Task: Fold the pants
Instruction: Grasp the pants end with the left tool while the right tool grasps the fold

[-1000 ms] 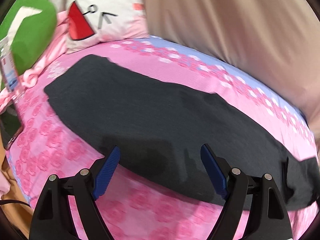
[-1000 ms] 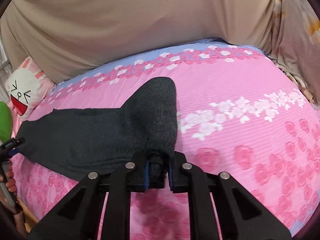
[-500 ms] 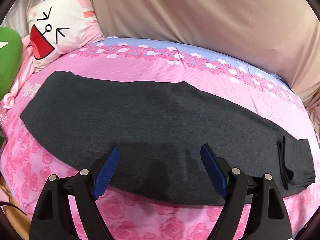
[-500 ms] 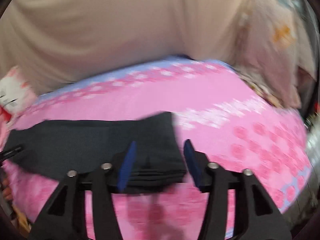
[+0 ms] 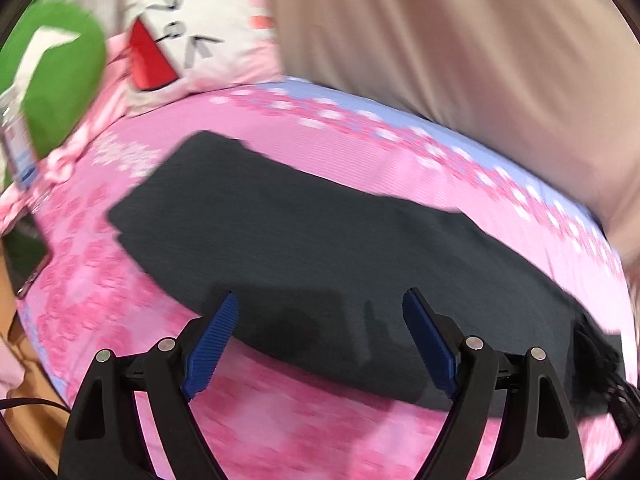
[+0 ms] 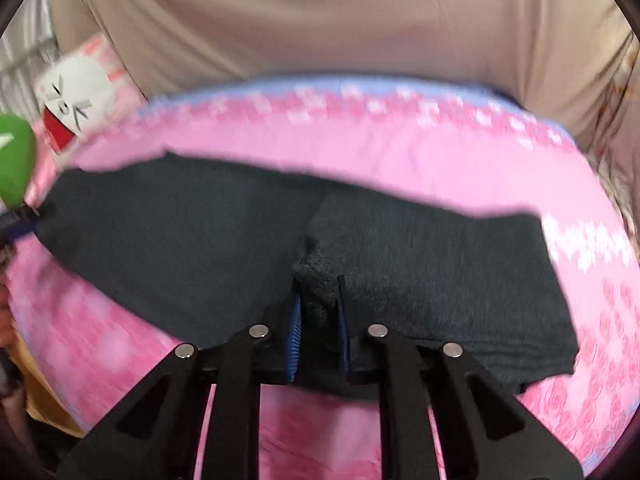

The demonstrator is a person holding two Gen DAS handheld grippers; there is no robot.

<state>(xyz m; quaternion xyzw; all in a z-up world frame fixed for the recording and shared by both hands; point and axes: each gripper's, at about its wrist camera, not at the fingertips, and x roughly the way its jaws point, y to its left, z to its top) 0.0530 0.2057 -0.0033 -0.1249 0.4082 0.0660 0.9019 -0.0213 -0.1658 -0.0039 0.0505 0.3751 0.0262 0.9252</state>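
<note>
Dark grey pants (image 5: 320, 248) lie lengthwise across a pink flowered bed, folded in half along their length. My left gripper (image 5: 320, 344) is open and empty, hovering over the near edge of the pants at their middle. In the right wrist view my right gripper (image 6: 318, 320) is shut on a bunched fold of the pants (image 6: 440, 272) at their near edge, with the folded-over leg end lying to the right. The left gripper's tip shows at the far left of that view (image 6: 16, 222).
A white cartoon-face pillow (image 5: 188, 36) and a green cushion (image 5: 44, 76) lie at the head of the bed. A beige curtain (image 5: 460, 60) hangs behind the bed. A phone-like object (image 5: 28, 264) sits at the bed's left edge.
My right gripper, open half a second ago, has closed on a fold of the pants further along. My left gripper has swung its view back toward the pillow end, still open.
</note>
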